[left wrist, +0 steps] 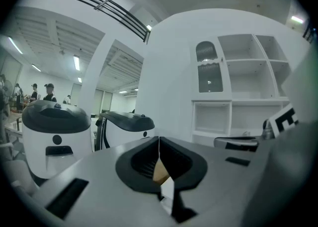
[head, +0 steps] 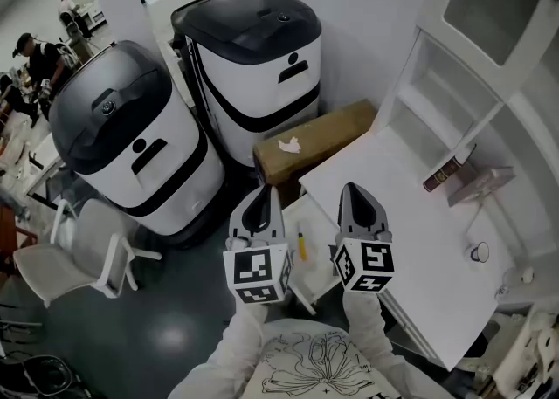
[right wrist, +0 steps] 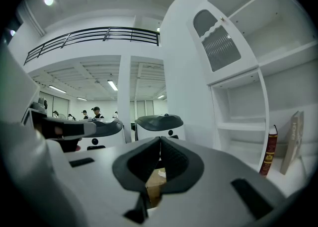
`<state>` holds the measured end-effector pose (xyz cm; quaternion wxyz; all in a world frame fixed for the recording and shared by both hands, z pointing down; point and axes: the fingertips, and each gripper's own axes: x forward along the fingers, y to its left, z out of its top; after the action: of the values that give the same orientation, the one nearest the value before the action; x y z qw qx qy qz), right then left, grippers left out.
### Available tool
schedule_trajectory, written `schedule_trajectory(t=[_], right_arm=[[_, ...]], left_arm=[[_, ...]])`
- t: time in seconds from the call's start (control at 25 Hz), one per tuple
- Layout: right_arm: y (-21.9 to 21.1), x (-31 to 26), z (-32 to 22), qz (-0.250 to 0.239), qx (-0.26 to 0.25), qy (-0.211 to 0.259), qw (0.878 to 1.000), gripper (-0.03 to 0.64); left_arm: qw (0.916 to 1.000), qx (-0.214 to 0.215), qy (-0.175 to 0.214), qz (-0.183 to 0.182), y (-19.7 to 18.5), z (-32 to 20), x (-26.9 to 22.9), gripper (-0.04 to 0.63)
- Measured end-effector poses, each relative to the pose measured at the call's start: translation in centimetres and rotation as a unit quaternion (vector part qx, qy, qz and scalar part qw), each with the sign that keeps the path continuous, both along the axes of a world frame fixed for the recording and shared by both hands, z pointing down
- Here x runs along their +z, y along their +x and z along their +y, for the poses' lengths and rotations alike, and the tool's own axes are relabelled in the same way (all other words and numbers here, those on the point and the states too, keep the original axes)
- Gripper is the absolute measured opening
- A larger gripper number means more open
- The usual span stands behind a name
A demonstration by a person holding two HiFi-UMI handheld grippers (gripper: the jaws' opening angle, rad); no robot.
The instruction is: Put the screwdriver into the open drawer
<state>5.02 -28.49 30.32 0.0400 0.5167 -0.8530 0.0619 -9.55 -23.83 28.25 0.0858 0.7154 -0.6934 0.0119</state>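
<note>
A yellow-handled screwdriver (head: 302, 244) lies inside the open white drawer (head: 316, 268) that sticks out from the left end of the white desk (head: 410, 231). My left gripper (head: 263, 200) hovers above the drawer's left side, jaws shut and empty. My right gripper (head: 357, 198) hangs over the desk's near edge, just right of the drawer, jaws shut with nothing between them. Both point roughly level toward the wall. In the left gripper view the left gripper (left wrist: 159, 144) shows closed black pads; the right gripper (right wrist: 160, 144) looks the same in its own view.
A brown cardboard box (head: 316, 138) sits on the floor beyond the drawer. Two large white-and-black machines (head: 131, 140) (head: 253, 65) stand at the left. A white shelf unit (head: 454, 83) rises behind the desk, with a dark red book (head: 448, 170) and a small cup (head: 479, 252).
</note>
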Motion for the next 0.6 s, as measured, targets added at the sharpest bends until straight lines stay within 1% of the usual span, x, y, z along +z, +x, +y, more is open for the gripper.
schedule_trajectory(t=[0.2, 0.6], right_arm=[[-0.06, 0.04, 0.04, 0.002, -0.003, 0.001, 1.0, 0.003], [-0.23, 0.37, 0.03, 0.002, -0.004, -0.002, 1.0, 0.003]], left_arm=[[1.0, -0.005, -0.007, 0.003, -0.25, 0.03, 0.63, 0.008], [0.9999, -0.005, -0.008, 0.007, -0.32, 0.02, 0.91, 0.008]])
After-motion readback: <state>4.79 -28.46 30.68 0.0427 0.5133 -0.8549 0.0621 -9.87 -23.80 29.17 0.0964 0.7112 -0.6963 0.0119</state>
